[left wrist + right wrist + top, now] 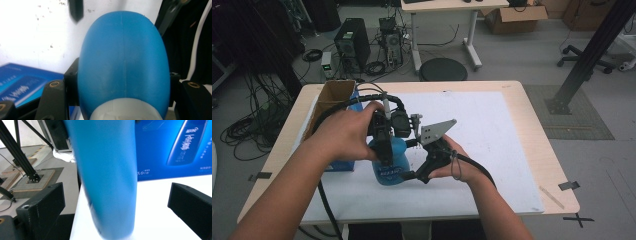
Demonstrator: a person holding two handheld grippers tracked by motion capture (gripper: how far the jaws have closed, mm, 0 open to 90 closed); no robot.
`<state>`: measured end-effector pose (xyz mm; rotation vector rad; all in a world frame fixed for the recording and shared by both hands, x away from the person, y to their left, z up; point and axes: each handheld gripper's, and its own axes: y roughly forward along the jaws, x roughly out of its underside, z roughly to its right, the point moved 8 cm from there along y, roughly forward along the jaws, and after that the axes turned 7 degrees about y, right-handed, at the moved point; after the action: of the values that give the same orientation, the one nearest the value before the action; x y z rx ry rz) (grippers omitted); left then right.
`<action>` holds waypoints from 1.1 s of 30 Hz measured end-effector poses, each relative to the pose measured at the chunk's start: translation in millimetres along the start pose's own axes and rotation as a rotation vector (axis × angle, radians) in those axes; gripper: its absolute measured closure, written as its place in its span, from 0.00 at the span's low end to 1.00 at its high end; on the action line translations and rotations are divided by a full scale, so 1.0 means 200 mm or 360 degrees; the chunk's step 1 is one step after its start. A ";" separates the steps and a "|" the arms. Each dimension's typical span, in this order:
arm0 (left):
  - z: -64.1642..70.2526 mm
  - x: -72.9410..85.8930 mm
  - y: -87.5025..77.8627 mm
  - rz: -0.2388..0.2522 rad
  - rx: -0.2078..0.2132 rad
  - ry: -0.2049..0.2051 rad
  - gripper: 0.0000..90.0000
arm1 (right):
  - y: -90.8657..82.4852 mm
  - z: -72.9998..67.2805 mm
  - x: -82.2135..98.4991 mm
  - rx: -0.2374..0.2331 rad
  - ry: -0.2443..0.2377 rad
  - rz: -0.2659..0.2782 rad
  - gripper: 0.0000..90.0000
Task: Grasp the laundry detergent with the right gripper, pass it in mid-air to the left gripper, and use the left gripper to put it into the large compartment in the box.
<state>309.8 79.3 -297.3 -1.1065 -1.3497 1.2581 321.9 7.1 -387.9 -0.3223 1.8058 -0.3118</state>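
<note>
A blue plastic bottle point(390, 167) with a pale label stands upright on the white mat point(492, 130) at the middle of the table. My left gripper point(384, 149) comes down on it from above, jaws pressed on both sides of the bottle point(122, 62) just past its grey-white cap point(125, 110), so it is shut on the bottle. My right gripper point(412, 175) reaches in from the right at the bottle's lower part. In the right gripper view the bottle point(107, 177) stands between its jaws with a gap on each side, so the right gripper point(116, 202) is open.
A blue printed box point(172, 147) lies just left of the bottle, partly under the left hand point(344, 132). An open cardboard box point(332, 97) sits at the table's far left. Cables trail from both grippers. Beyond the table are computers, a stool and another desk.
</note>
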 end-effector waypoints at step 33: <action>-0.44 0.30 -0.35 0.0006 -0.0025 -0.1427 0.43 | -0.58 0.05 0.10 0.0305 0.0071 -0.0176 0.01</action>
<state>387.0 146.8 -221.6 -0.5341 -1.9918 1.8506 333.2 -107.7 -365.6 -0.2822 1.7886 -0.5700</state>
